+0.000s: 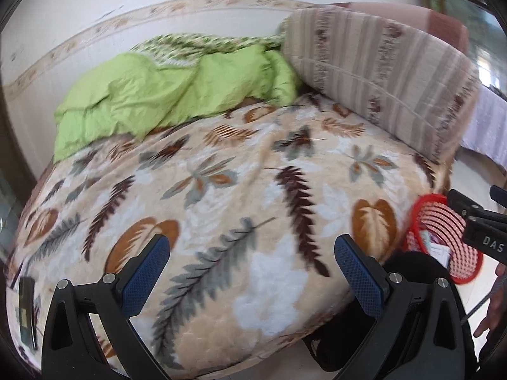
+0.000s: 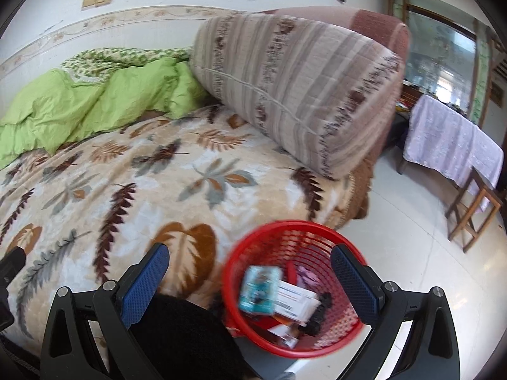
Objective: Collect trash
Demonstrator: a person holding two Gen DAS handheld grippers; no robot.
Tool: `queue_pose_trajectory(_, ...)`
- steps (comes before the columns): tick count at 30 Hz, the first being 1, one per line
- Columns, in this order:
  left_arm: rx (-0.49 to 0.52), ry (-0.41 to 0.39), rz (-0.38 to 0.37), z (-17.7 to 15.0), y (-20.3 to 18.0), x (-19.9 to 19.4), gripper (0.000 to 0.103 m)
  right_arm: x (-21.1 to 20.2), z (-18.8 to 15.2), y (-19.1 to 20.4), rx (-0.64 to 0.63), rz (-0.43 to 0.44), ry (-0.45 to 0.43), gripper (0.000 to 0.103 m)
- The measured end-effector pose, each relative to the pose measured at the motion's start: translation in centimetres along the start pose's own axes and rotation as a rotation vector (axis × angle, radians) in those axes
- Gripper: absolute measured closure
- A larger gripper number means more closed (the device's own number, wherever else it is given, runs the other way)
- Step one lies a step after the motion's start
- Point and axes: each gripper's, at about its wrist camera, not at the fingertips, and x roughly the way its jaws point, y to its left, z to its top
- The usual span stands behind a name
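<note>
Right wrist view. Bed (image 2: 158, 171): leaf-print blanket, no litter visible. Red basket (image 2: 320, 229): on floor beside bed, holding packets (image 2: 260, 288). Right gripper (image 2: 250, 272): fingers spread, empty, above basket. Left gripper (image 1: 252, 266): spread, empty, over bed. Risk: swinging gripper tips basket, spilling packets.

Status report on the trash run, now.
Left gripper open, empty over bedspread. Right gripper open, empty above red basket. Wrappers and boxes inside. Nothing blocking.
</note>
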Motion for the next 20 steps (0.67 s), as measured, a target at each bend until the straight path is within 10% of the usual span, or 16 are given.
queue_pose_trajectory(12,-0.43,0.218,0.365,-3.5,18.9,6.9,0.0,10.3,2.5,20.3,-0.252,0.291,0.162,0.001)
queue_pose_trajectory(20,-0.43,0.309,0.372,-3.4,21.4,12.5,0.0,18.4,3.0,29.9,-0.249,0.291,0.227,0.001)
